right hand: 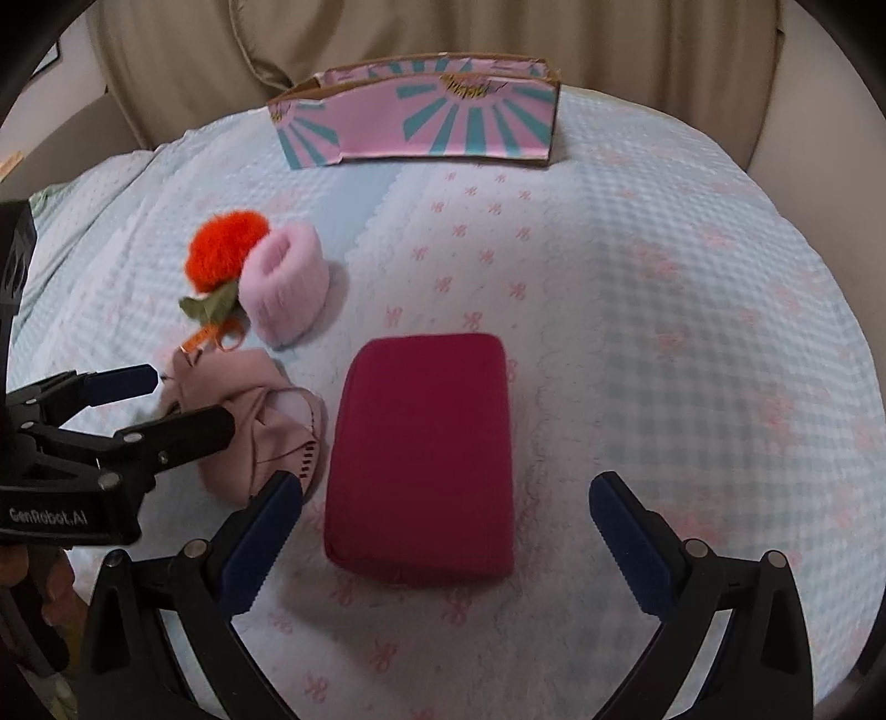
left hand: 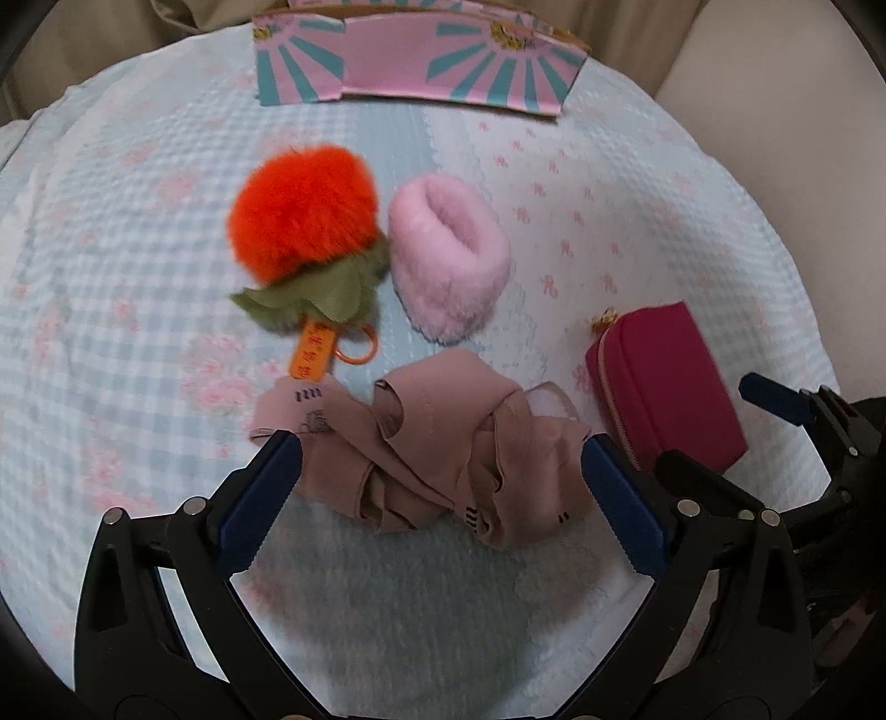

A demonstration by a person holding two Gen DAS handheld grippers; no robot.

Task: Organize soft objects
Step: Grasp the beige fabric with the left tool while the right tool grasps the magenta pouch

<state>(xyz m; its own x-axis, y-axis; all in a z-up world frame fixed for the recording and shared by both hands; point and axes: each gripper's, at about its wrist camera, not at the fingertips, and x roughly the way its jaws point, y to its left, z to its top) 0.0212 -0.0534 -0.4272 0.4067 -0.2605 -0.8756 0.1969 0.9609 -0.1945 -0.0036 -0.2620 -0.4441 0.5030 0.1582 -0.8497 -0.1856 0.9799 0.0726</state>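
A crumpled beige fabric piece (left hand: 432,448) lies between the blue pads of my open left gripper (left hand: 443,454). Beyond it lie an orange pompom charm with green leaves (left hand: 304,221) and a fluffy pink cuff (left hand: 448,260). A magenta pouch (left hand: 664,382) lies to the right. In the right wrist view the magenta pouch (right hand: 421,454) lies between the fingers of my open right gripper (right hand: 443,498). The beige fabric (right hand: 260,432), pompom (right hand: 221,255) and pink cuff (right hand: 285,282) are to its left, with my left gripper (right hand: 183,399) over the fabric.
A pink and teal cardboard box (left hand: 415,61) stands at the far edge of the light blue patterned bedspread (left hand: 138,332); it also shows in the right wrist view (right hand: 415,122). Beige cushions (right hand: 387,33) rise behind it.
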